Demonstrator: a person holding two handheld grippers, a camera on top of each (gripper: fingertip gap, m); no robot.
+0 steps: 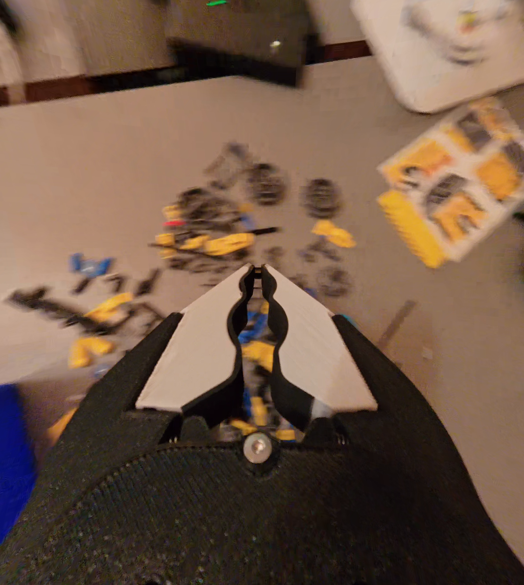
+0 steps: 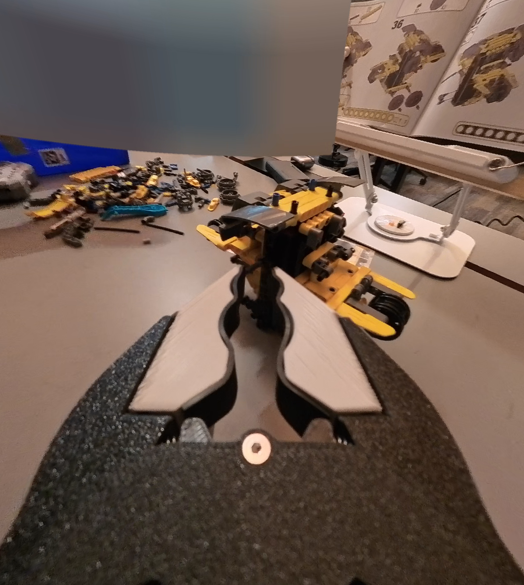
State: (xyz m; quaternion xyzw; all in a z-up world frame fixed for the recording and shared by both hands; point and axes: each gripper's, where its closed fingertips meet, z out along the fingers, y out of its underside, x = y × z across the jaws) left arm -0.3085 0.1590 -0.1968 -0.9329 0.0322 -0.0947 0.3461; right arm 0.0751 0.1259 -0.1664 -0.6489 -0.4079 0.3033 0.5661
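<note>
In the right wrist view my right gripper (image 2: 258, 269) is shut on a black upright beam (image 2: 265, 294) of a yellow and black brick vehicle model (image 2: 302, 215) on the grey table (image 2: 64, 316). The model has a black tyre (image 2: 390, 308) at its near right end. The left wrist view is blurred by motion. There my left gripper (image 1: 257, 269) is nearly closed, with a small black piece (image 1: 257, 274) pinched between the tips, above a spread of loose yellow, black and blue parts (image 1: 210, 234).
Loose parts (image 2: 134, 196), teal string (image 2: 134, 210), a grey part (image 2: 1, 182) and a blue bin (image 2: 64, 158) lie at the left. An open instruction booklet (image 2: 444, 63) sits on a white stand (image 2: 412, 247) at the right. A picture sheet (image 1: 463, 177) and black tyres (image 1: 321, 198) lie beyond the left gripper. About 40 centimetres separates my left fingertips from my right.
</note>
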